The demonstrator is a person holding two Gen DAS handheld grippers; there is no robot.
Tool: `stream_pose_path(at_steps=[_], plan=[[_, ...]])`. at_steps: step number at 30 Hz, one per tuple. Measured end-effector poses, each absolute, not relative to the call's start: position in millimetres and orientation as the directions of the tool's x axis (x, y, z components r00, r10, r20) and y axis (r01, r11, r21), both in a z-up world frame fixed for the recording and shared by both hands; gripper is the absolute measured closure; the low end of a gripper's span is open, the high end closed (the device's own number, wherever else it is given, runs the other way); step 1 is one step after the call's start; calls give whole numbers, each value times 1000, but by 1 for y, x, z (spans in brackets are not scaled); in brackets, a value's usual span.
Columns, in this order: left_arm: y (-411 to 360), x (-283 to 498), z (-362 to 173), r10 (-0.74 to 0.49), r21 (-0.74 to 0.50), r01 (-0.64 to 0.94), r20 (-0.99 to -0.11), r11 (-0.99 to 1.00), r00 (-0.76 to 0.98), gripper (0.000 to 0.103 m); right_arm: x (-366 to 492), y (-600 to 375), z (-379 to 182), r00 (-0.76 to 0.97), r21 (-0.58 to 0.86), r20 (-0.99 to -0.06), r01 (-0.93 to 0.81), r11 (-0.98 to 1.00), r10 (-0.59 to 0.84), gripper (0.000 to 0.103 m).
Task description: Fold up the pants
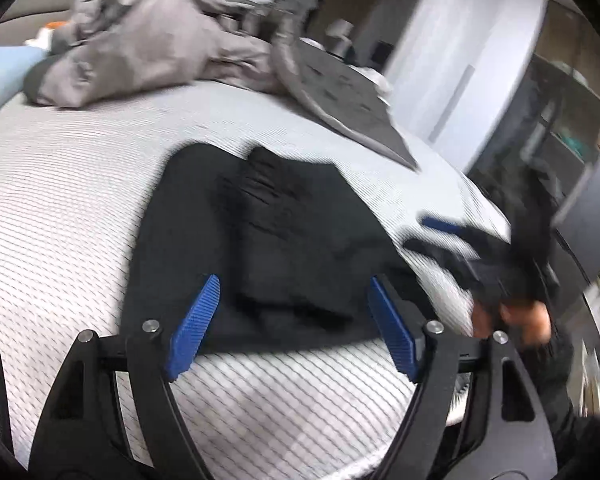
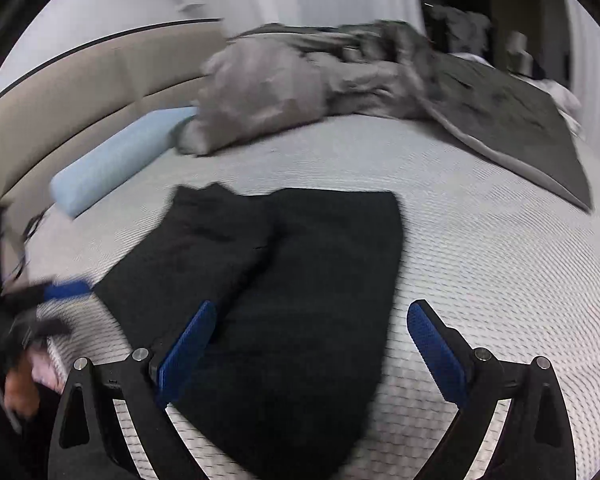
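**Pants partly folded, both grippers empty above the near edge**

Nearest to us in the left wrist view, our left gripper (image 1: pixel 292 328) has its jaws spread wide with nothing between the blue pads (image 1: pixel 194 328); it appears to hover just over the near edge of the black pants (image 1: pixel 260 248), which run from between the pads away toward 12 o'clock. In the right wrist view our right gripper (image 2: pixel 312 344) also holds its jaws wide and empty, with the pants (image 2: pixel 300 280) passing under the left-hand pad and the mattress (image 2: pixel 480 248) showing bare under the other. Each gripper appears blurred at the edge of the other's view, at about 3 o'clock for the right one and 8 o'clock for the left one.

We judge the fold to be under way but unfinished: the pants lie as a compact dark block with a lengthwise ridge where one panel overlaps another, and the far end looks uneven, one side squared and the other bunched. What seems left is at least one more fold and some smoothing; the blur keeps us from counting layers.

Farther off, at 10 o'clock in the right wrist view, lies a pale blue pillow (image 2: pixel 112 164), and beyond the pants toward 12 o'clock a rumpled grey duvet (image 2: pixel 300 92).
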State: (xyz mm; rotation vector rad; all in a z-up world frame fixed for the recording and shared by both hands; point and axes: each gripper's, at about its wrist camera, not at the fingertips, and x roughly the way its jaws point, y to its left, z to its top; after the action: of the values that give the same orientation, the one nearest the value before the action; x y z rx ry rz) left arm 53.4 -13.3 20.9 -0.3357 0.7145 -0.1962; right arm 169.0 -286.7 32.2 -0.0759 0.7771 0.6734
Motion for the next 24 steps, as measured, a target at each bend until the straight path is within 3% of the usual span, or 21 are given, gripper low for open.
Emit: stream_pose_path(at_steps=[4, 11, 18, 24], plan=[[27, 81, 10, -132, -316, -91, -618, 944, 775, 28, 149, -250, 28, 474, 118, -677, -684, 719, 562, 5], [84, 89, -20, -105, -407, -242, -667, 881, 737, 28, 113, -205, 9, 401, 29, -721, -797, 604, 564, 5], [81, 88, -23, -97, -360, -216, -680, 908, 727, 28, 101, -171, -14, 560, -222, -720, -746, 627, 411, 5], [61, 94, -29, -93, -304, -188, -714, 934, 694, 28, 100, -164, -8, 663, -286, -643, -672, 683, 384, 5]])
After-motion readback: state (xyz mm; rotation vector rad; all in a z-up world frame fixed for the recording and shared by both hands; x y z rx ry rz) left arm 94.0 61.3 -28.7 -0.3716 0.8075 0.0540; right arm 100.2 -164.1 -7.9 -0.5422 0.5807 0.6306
